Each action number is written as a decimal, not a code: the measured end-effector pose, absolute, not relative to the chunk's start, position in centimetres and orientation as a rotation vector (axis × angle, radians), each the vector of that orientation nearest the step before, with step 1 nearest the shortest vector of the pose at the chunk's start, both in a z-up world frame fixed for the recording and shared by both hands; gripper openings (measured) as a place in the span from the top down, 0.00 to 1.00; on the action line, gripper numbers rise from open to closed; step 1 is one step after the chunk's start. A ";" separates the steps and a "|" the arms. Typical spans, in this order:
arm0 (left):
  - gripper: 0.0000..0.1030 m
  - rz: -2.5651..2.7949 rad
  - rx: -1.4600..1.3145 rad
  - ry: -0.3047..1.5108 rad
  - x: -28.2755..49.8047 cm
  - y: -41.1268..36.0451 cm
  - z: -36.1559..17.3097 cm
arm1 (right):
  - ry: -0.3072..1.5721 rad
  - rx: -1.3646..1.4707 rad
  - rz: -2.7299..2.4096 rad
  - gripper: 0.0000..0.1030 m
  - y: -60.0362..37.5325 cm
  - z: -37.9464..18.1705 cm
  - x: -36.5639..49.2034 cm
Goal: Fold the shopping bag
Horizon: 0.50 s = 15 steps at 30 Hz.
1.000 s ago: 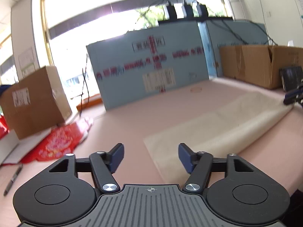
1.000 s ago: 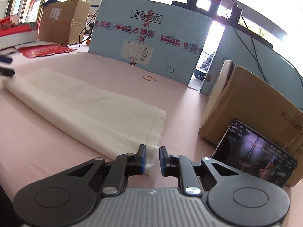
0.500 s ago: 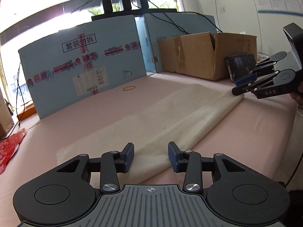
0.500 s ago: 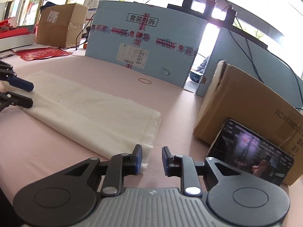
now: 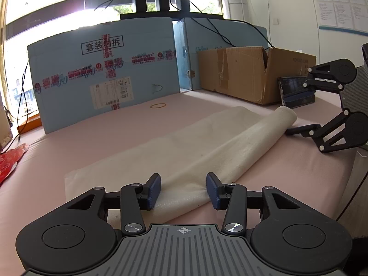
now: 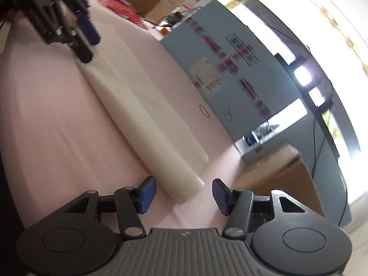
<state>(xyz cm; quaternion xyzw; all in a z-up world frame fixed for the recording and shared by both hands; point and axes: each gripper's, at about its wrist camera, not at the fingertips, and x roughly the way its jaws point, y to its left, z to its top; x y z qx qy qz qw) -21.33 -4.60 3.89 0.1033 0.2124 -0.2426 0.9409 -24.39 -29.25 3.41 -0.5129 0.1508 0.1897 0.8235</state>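
The shopping bag (image 5: 207, 142) is lying flat on the pink tabletop (image 5: 115, 138) as a long cream strip, folded over lengthwise, with the rounded fold running along its near edge. Its long axis is running from the left gripper (image 5: 182, 187) at one short end to the right gripper (image 6: 184, 194) at the other — in the left wrist view that is from bottom centre up toward the right, pointing at the cardboard box (image 5: 253, 73) and the phone (image 5: 296, 92) propped against it. Biggest risk: the fold is looking loose and puffy rather than creased, so if either end gets lifted unevenly the top layer is likely sliding off and the strip is opening back out. Next risk is mismatch between the two ends — the right gripper is sitting rolled over on its side in the left wrist view, and its own view is blurred, so a grab from there could be catching only one layer or twisting the end. The left gripper's jaws are opening slightly, at a middling gap, straddling the near end of the fold with the pads not visibly pressing on it. The right gripper's jaws are opening too, and the bag's end is sitting just ahead of and between them, apart from both pads. Smaller risk — a dragged end could be snagging the rubber band (image 5: 158, 105) lying beyond the bag near the blue foam board (image 5: 103, 73).
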 end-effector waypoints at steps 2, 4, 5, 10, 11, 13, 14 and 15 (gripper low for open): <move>0.57 -0.497 0.190 0.439 -21.2 -4.4 3.9 | 0.251 -1.249 0.465 0.61 -27.2 2.6 -24.6; 0.56 -0.497 0.182 0.442 -21.2 -4.2 3.9 | 0.161 -1.390 0.490 0.62 -25.7 1.7 -25.2; 0.55 -0.496 0.182 0.443 -21.2 -4.2 3.9 | 0.108 -1.460 0.494 0.63 -25.0 1.2 -25.6; 0.52 -0.510 0.220 0.433 -21.3 -4.4 4.3 | 0.024 -1.648 0.543 0.92 -23.4 -0.8 -26.7; 0.48 -0.522 0.247 0.416 -21.5 -4.6 4.4 | 0.032 -1.649 0.550 0.92 -23.4 -0.8 -26.8; 0.47 -0.557 0.311 0.369 -22.2 -5.1 4.8 | 0.050 -1.628 0.565 0.93 -23.4 -0.5 -26.9; 0.47 -0.605 0.360 0.324 -22.8 -5.6 5.1 | 0.063 -1.612 0.574 0.93 -23.5 -0.2 -26.9; 0.47 -0.637 0.386 0.309 -23.0 -6.0 5.3 | 0.073 -1.594 0.585 0.93 -23.5 0.0 -27.0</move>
